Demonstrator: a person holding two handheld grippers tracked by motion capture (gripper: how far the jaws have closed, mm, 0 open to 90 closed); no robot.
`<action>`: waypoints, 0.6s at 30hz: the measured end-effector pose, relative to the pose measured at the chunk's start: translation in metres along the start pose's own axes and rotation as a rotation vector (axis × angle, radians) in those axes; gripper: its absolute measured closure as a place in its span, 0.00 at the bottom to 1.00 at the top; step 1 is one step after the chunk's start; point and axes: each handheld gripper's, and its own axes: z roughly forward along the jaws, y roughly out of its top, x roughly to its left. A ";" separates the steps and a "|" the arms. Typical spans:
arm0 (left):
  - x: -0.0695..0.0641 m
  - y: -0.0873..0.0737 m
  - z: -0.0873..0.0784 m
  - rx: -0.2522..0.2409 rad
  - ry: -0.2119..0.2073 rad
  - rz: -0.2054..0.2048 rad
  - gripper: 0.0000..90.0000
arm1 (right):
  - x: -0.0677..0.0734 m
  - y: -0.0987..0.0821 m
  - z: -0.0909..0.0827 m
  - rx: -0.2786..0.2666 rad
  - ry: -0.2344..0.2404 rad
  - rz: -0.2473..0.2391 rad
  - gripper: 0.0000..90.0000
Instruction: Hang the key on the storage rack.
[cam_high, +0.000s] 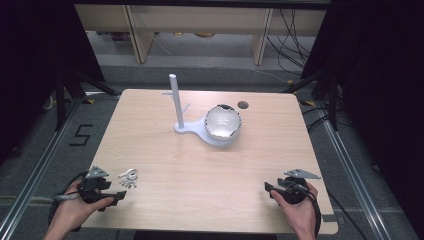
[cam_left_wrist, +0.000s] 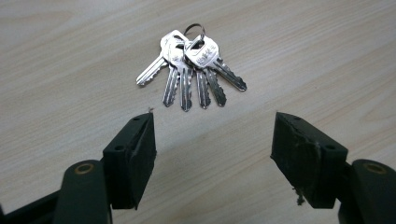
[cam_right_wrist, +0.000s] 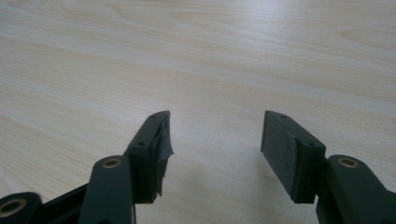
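- The bunch of keys (cam_left_wrist: 191, 70) lies flat on the wooden table (cam_high: 200, 170) near its front left corner, five silver keys fanned out from one ring
- The left gripper (cam_left_wrist: 212, 140) sits just short of the keys with its jaws wide apart — nothing between them, pads clear of the metal
- From above, the left gripper (cam_high: 117, 192) is held in a hand at the table's front edge, keys (cam_high: 128, 178) just beside it
- The right gripper (cam_right_wrist: 215, 140) is over bare wood, jaws apart and empty; from above it (cam_high: 270, 187) is near the front right corner
- A white stand with a post (cam_high: 176, 102) and a bowl-shaped cup (cam_high: 222, 122) stands mid-table, well apart from both grippers
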 end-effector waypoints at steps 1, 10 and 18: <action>0.000 0.000 0.000 0.000 0.000 0.000 0.33 | 0.001 0.000 0.000 -0.002 0.001 0.004 0.48; 0.008 0.039 0.013 0.144 -0.010 -0.059 0.34 | -0.003 0.001 -0.002 0.002 0.011 -0.039 0.48; 0.017 0.069 0.032 0.224 0.013 -0.074 0.31 | -0.003 0.001 -0.001 0.019 0.002 -0.035 0.48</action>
